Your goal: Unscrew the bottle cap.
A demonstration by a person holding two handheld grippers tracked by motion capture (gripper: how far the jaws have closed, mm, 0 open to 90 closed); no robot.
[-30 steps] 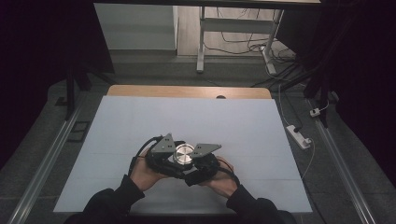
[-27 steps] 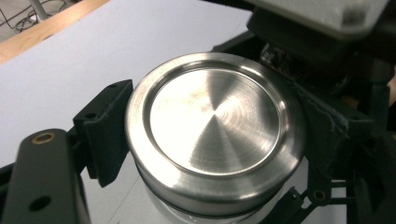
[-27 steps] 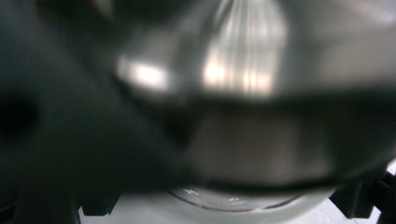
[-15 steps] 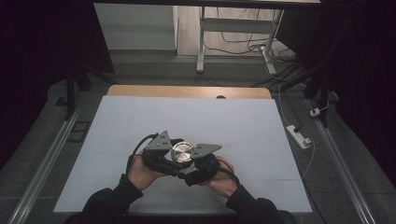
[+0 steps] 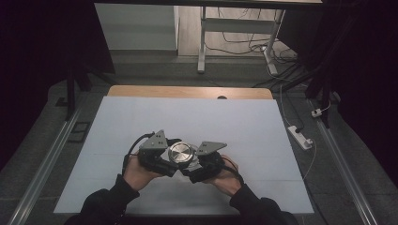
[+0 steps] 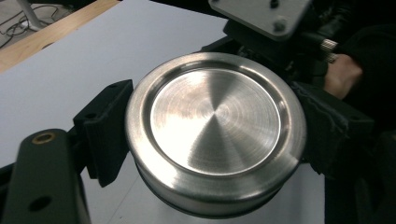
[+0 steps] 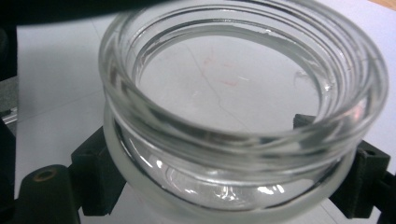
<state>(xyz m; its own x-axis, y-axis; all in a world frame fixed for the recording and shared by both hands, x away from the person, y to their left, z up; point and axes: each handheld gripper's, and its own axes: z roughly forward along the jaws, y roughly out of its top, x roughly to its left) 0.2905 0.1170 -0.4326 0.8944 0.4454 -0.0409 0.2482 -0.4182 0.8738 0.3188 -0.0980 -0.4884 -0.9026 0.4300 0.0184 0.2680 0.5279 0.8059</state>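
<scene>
A round brushed-steel lid [image 6: 215, 122] sits between the black jaws of my left gripper [image 6: 215, 140], which is shut on its rim. In the high view the lid [image 5: 182, 152] shows between the two grippers, low over the white table near its front. My right gripper [image 7: 229, 184] is shut on a clear glass jar [image 7: 243, 116], whose threaded mouth is open and uncovered. In the high view my left gripper [image 5: 172, 160] and right gripper [image 5: 196, 168] are close together, nearly touching. The jar itself is hidden there under the lid and the grippers.
A white sheet [image 5: 187, 117] covers the table, with a wooden strip [image 5: 187, 91] bare at its far edge. A power strip [image 5: 300, 137] lies on the floor off the right side. Metal rails run along both sides.
The lid has shifted slightly left with my left gripper and tilted a little. Both hands stay close together near the table's front.
</scene>
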